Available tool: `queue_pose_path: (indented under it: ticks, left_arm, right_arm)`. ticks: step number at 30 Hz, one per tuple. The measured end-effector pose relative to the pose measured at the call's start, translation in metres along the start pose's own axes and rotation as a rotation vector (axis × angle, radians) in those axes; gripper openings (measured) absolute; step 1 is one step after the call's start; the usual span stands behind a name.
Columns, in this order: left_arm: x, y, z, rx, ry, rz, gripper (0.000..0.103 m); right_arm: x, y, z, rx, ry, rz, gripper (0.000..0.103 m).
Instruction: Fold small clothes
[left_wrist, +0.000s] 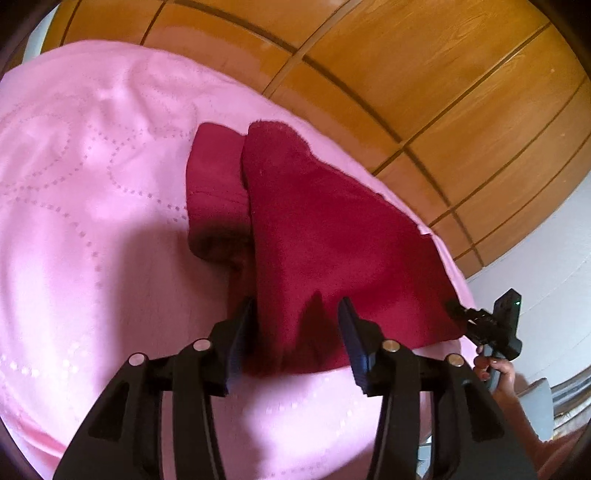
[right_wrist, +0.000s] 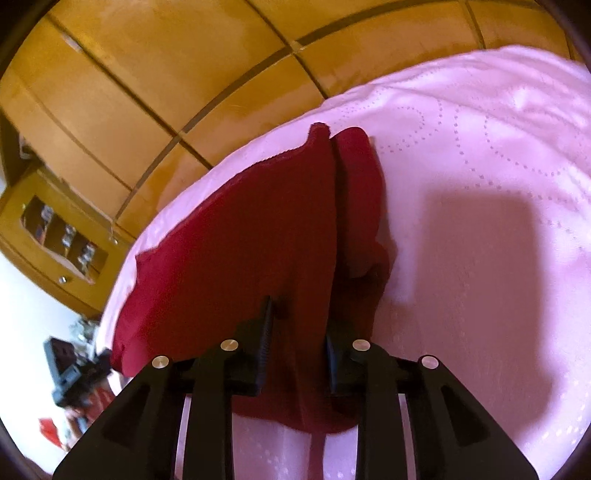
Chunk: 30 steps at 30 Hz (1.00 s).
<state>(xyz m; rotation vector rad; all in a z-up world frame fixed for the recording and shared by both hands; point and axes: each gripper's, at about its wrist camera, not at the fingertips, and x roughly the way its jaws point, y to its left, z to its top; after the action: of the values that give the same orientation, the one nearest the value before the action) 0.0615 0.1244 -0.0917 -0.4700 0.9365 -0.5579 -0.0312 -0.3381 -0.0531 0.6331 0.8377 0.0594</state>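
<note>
A dark red small garment lies on a pink quilted bedspread, with two leg-like parts pointing away. My left gripper is open, its fingers on either side of the garment's near edge, just above the cloth. My right gripper is also open, over the near edge of the same garment, with cloth between its fingers. The right gripper shows at the garment's right corner in the left wrist view. The left gripper shows at its left corner in the right wrist view.
A wooden panelled wardrobe stands behind the bed. A small wooden shelf unit sits at the left in the right wrist view. The bedspread stretches wide beside the garment. A white wall is at the right.
</note>
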Motion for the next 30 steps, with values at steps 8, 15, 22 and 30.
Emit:
queue_pose_path:
  ticks: [8,15,22,30]
  left_arm:
    - [-0.018,-0.019,-0.004,0.068,0.020,0.075,0.006]
    - [-0.014,0.000,-0.017,-0.015,0.044,0.089,0.024]
    - [-0.048,-0.047,0.022,0.154,-0.131,0.269,0.054]
    - [0.056,-0.098,0.099,0.306,-0.058,0.254,0.062]
  right_arm:
    - [-0.008,0.012,0.011,-0.056,-0.040,-0.026,0.008]
    - [0.008,-0.003,0.008,-0.023,-0.004,-0.048,0.018]
    - [-0.033,0.028,0.040,-0.152,-0.181,-0.138,0.027]
    - [0.052,0.092,0.082,-0.341,-0.062,-0.146,0.027]
